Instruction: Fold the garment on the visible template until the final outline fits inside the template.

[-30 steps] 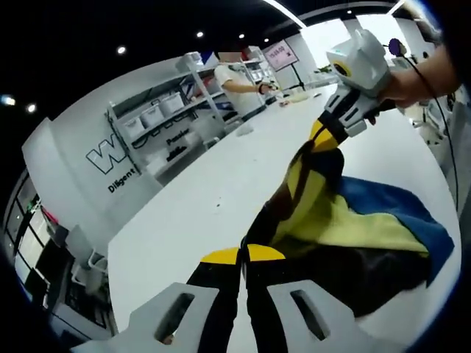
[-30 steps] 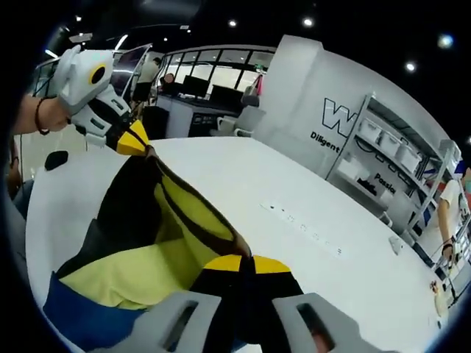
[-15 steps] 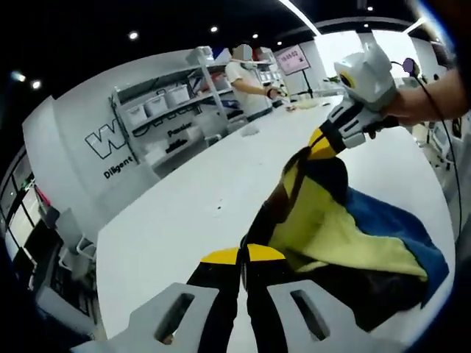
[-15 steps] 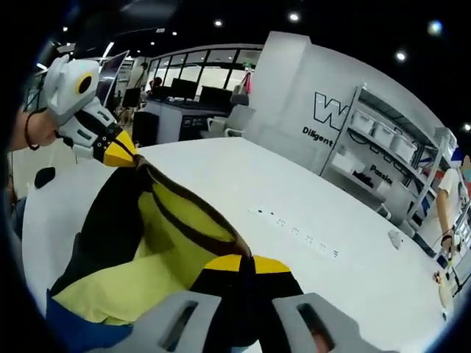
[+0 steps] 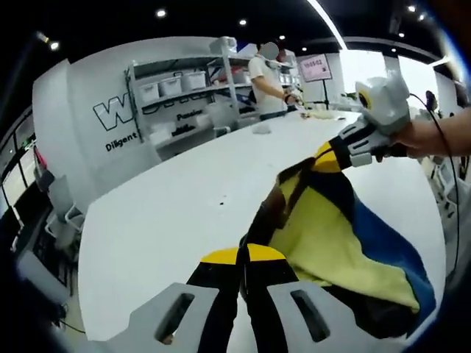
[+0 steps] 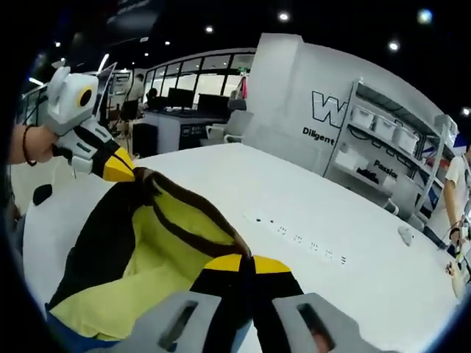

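The left gripper (image 5: 243,257) has its yellow-tipped jaws pinched tight together on a dark edge of the garment (image 5: 331,235), with no gap showing between them. From that pinch the cloth runs away forward and to the right, a taut brown-edged hem leading up to the right gripper (image 5: 329,158), which comes into the left gripper view from the right, held by a hand (image 5: 412,136). Below that hem the cloth hangs in yellow, black and blue panels, sagging to the right of the left claw above the white table (image 5: 169,220).

In the right gripper view the right gripper (image 6: 243,266) is likewise closed hard on the garment (image 6: 147,250), its jaws meeting on the dark edge. The hem stretches away up and to the left to the left gripper (image 6: 118,168), gripped by a hand (image 6: 26,143) with a dark band at the wrist. The yellow panel droops below the hem, to the left of the right claw, with a black panel beside it.

Beyond the cloth the white table (image 6: 309,213) spreads away, with a short row of small dark marks (image 6: 294,234) on it just past the right claw. Further out stand a wall with lettering (image 6: 327,121) and shelves (image 6: 394,158) holding bins. A person (image 5: 268,81) stands by the far end of the table.
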A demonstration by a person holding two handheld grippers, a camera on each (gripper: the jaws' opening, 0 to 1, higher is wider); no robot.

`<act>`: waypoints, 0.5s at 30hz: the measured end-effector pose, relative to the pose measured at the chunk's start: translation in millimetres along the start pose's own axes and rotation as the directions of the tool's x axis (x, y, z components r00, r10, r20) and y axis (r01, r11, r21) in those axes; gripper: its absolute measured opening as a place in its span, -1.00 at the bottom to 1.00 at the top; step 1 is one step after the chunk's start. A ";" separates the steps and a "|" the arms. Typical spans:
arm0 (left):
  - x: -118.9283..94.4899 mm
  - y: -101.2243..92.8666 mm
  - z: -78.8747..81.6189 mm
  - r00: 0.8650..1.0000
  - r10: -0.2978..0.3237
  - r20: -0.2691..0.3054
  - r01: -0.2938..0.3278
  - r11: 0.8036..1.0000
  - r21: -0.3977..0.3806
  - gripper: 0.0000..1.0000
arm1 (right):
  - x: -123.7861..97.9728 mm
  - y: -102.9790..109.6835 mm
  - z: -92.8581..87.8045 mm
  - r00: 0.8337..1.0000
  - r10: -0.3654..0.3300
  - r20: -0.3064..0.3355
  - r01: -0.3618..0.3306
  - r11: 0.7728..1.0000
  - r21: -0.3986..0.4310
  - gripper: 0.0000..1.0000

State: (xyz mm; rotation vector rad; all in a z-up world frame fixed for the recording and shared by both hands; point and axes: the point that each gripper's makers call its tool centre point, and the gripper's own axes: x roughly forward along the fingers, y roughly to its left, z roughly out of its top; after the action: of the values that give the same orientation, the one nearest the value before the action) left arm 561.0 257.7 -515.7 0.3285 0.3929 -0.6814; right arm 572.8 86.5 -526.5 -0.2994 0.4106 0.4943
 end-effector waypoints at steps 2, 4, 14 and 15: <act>4.0 1.9 1.8 1.000 -0.002 0.010 0.002 1.000 -0.009 -1.00 | 5.8 -5.9 -2.8 1.000 -0.010 -0.016 0.011 1.000 0.016 -1.00; 9.8 4.4 -1.0 1.000 -0.002 -0.007 0.002 0.999 -0.034 -1.00 | 10.9 -8.7 -6.4 1.000 -0.009 -0.028 0.011 0.999 0.053 -1.00; 35.0 6.8 -9.0 0.998 0.005 -0.064 -0.011 0.996 -0.089 -1.00 | 29.6 -15.4 -26.3 0.993 -0.080 -0.088 0.106 0.931 0.348 -1.00; 38.9 7.9 -13.8 0.996 0.016 -0.090 -0.024 0.996 -0.090 -1.00 | 34.1 -14.8 -26.5 0.993 -0.079 -0.092 0.106 0.934 0.341 -1.00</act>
State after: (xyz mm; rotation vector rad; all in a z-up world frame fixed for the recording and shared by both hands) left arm 590.5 248.2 -544.1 0.2768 0.5032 -0.6285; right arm 599.6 77.7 -562.4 0.0037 0.5474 0.3106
